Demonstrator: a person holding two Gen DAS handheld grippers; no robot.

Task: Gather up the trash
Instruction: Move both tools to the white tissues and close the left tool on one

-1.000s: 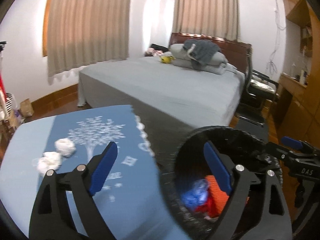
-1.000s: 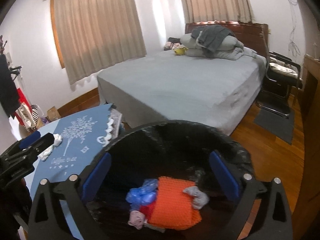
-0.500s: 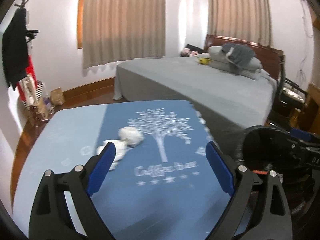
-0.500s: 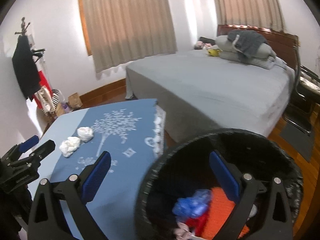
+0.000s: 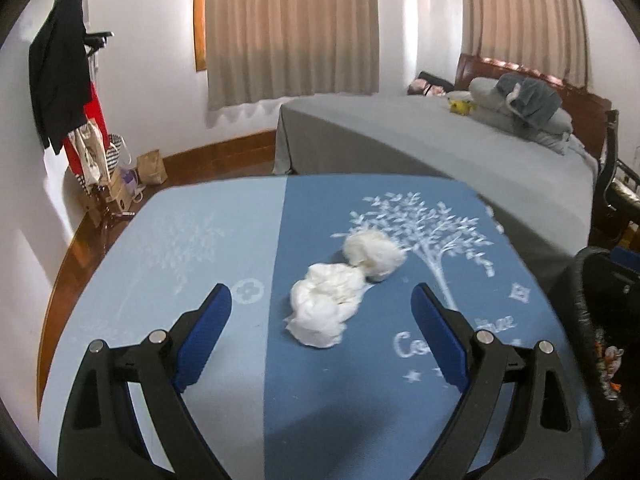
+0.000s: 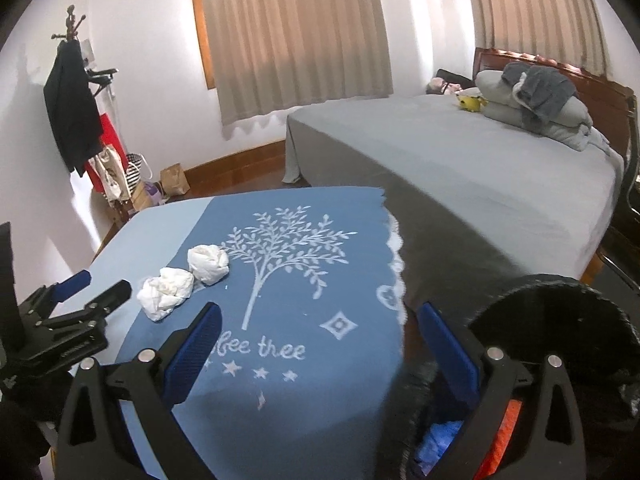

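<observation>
White paper wads, two of them, lie touching on your desk (image 5: 224, 240): the near wad (image 5: 326, 310) and the far wad (image 5: 374, 254), both left of the tree print (image 5: 432, 236). Your left gripper (image 5: 322, 310) hangs spread wide around the near wad, grasping nothing. Your right gripper (image 6: 320, 332) is likewise released, right of the tree, with the black bin (image 6: 560, 320) beyond it.

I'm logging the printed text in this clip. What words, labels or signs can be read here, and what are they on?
"...ffee tree": white lettering on the blue tablecloth, under the white tree print; the right gripper's finger hides its start.
"Co... ...ee": the same lettering in the left wrist view, split by the left gripper's finger, blurred.
Nothing else is readable.
</observation>
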